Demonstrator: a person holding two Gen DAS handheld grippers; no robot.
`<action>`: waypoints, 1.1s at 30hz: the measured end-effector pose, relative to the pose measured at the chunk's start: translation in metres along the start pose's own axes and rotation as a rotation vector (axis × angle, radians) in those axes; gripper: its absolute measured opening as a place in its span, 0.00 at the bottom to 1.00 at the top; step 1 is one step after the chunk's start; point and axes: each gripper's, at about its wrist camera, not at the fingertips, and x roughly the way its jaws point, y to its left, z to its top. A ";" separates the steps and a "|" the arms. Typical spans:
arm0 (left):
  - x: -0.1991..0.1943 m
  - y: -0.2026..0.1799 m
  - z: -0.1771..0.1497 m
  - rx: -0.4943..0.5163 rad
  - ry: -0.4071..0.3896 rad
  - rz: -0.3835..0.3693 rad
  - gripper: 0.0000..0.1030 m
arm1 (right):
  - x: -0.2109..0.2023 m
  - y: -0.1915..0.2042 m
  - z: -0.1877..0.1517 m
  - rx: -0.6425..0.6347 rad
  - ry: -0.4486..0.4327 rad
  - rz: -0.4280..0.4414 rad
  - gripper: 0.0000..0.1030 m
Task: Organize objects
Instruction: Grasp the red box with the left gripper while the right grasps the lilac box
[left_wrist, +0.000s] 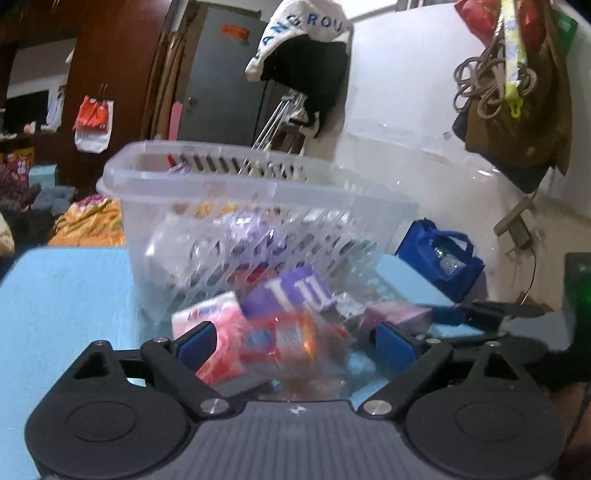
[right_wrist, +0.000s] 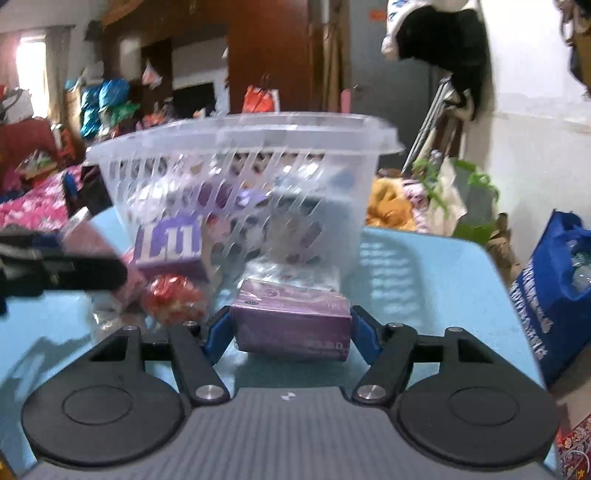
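Observation:
A clear slotted plastic basket (left_wrist: 236, 206) stands on the blue table and holds several packets; it also shows in the right wrist view (right_wrist: 243, 177). In front of it lie a purple Lux soap box (left_wrist: 291, 291), a pink-red soap pack (left_wrist: 255, 343) in clear wrap, and a purple box (right_wrist: 291, 321). My left gripper (left_wrist: 295, 341) is open around the pink-red pack, its blue pads either side of it. My right gripper (right_wrist: 290, 334) has its pads against both sides of the purple box, which rests on the table. The Lux box also shows in the right wrist view (right_wrist: 168, 245).
The blue table (left_wrist: 66, 295) ends close to the right of the basket. A blue shopping bag (right_wrist: 554, 295) stands beside the table on the right. A wall with hanging bags (left_wrist: 517, 92) is behind. Clutter and bedding lie to the left.

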 end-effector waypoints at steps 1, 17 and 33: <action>0.000 0.001 -0.003 -0.001 0.005 0.004 0.93 | -0.001 -0.001 0.000 0.004 -0.006 -0.002 0.67; -0.072 -0.009 -0.053 0.189 -0.004 0.065 0.93 | -0.002 -0.002 0.000 0.006 -0.014 0.012 0.68; -0.086 -0.014 -0.065 0.244 -0.100 0.083 0.46 | -0.010 0.004 -0.001 -0.031 -0.055 0.029 0.68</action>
